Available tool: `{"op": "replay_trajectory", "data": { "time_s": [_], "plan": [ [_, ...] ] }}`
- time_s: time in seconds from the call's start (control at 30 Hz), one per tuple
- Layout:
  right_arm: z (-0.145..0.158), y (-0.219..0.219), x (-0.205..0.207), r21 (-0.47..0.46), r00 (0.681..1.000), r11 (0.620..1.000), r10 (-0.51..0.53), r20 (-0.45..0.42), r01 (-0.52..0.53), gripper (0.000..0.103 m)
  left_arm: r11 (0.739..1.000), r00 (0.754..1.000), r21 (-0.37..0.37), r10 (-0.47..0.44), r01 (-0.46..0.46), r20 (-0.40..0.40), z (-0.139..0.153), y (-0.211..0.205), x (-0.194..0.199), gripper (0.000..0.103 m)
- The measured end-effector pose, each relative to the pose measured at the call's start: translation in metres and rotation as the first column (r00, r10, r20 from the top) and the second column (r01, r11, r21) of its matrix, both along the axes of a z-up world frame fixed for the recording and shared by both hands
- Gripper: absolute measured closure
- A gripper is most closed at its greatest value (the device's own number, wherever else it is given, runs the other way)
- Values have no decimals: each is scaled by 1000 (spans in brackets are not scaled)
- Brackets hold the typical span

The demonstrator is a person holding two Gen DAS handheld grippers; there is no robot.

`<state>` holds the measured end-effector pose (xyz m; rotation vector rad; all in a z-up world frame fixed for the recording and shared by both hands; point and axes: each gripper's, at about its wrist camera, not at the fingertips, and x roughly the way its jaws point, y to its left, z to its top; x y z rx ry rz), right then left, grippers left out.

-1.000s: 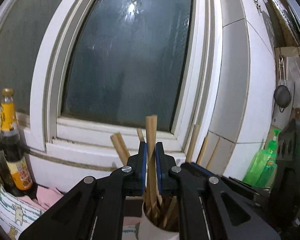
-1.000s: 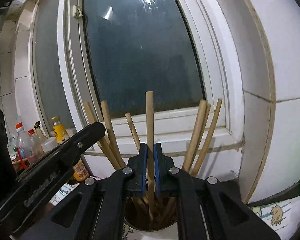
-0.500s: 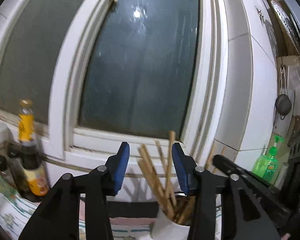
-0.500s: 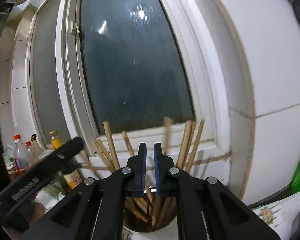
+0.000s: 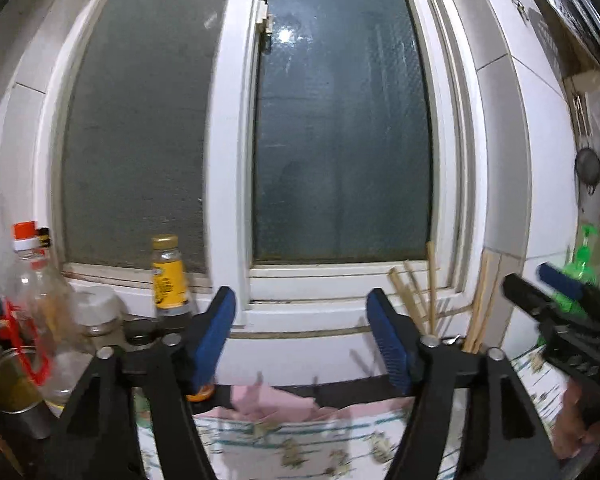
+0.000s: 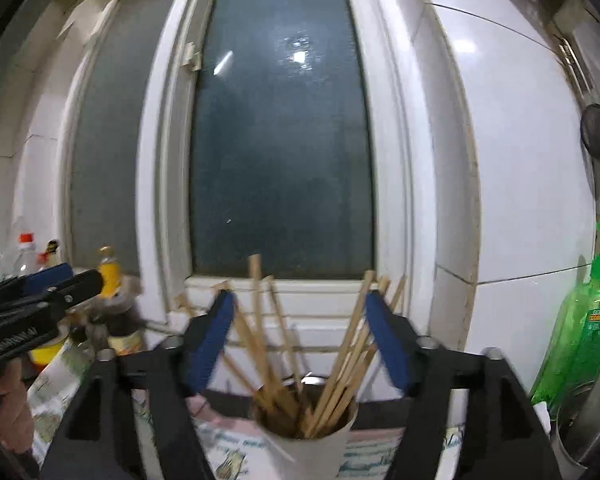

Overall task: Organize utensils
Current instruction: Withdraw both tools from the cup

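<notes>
Several wooden chopsticks stand fanned out in a white cup by the window sill. My right gripper hangs just in front of and above the cup. Its jaws are opening, and the blue pads touch nothing. In the left wrist view the chopsticks show at the right, past the right finger. My left gripper is to the left of the cup with its jaws opening and nothing between them. Each gripper shows in the other's view: the right gripper and the left gripper.
Sauce and oil bottles crowd the sill at the left, above a metal tin. A green soap bottle and a steel pot stand at the right. A patterned cloth covers the counter. The window is close behind.
Both grippers have let go of the chopsticks they were shut on and opened wide. Both have drawn back from the cup, and the left one has swung to the left.
</notes>
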<state>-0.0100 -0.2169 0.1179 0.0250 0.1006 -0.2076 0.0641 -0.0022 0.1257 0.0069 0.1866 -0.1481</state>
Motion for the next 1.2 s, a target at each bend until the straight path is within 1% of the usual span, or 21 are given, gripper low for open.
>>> {"op": "replay_trajectory", "data": {
  "time_s": [0.07,0.13,0.17,0.2,0.27,0.33,0.43,0.5,0.63,0.7,0.8,0.87,0.93,1.0,1.07,1.13,1.2],
  "plan": [
    [0,2,-9,31,1000,999,19,9,-19,13,1000,1000,-6,15,-15,-25,-4,6,-3,23],
    [0,6,-18,36,1000,999,21,20,-22,11,999,998,-51,14,-17,-57,-9,15,-5,20],
    [0,8,-21,27,1000,999,20,23,-20,6,997,998,-72,7,-11,-61,-12,20,-7,16],
    [-2,11,-25,13,999,1000,20,28,-21,0,997,998,-76,10,-14,-58,-14,24,-9,14],
    [-6,13,-29,-8,999,1000,17,42,-16,0,997,999,-72,16,-20,-46,-18,28,-12,4],
    [-13,15,-34,-18,999,1000,16,48,-15,0,997,999,-72,17,-19,-31,-23,31,-16,0],
    [-22,19,-36,-28,999,999,18,45,-17,0,997,1000,-79,20,-22,-24,-34,35,-17,0],
    [-30,21,-36,-34,999,999,22,33,-21,0,996,999,-85,14,-18,-40,-43,36,-14,0],
    [-47,24,-36,-56,1000,998,16,-7,-16,0,998,997,-66,18,-23,-75,-60,36,-7,0],
    [-55,24,-36,-71,1000,997,8,-16,-9,0,997,996,-80,7,-15,-92,-67,38,-5,0],
    [-67,19,-30,-51,999,999,-1,-43,-1,0,993,995,-114,-10,-1,-99,-70,39,-6,0],
    [-73,14,-23,-28,997,1000,-9,-76,6,0,995,995,-97,14,-24,-96,-72,37,-7,0],
    [-75,11,-21,-27,997,1000,-12,-82,10,0,996,993,-77,33,-42,-110,-75,36,-5,0],
    [-77,8,-21,-30,996,999,-27,-81,25,0,995,991,-98,24,-37,-129,-78,38,-4,0],
    [-80,6,-20,-26,995,999,-43,-89,41,0,995,991,-97,14,-28,-136,-81,37,-4,0],
    [-80,6,-23,-32,996,998,-56,-74,54,0,995,992,-95,2,-14,-129,-82,37,-5,0],
    [-80,5,-24,-32,996,998,-59,-69,57,0,995,995,-97,26,-35,-92,-82,38,-9,0]
  ]
}}
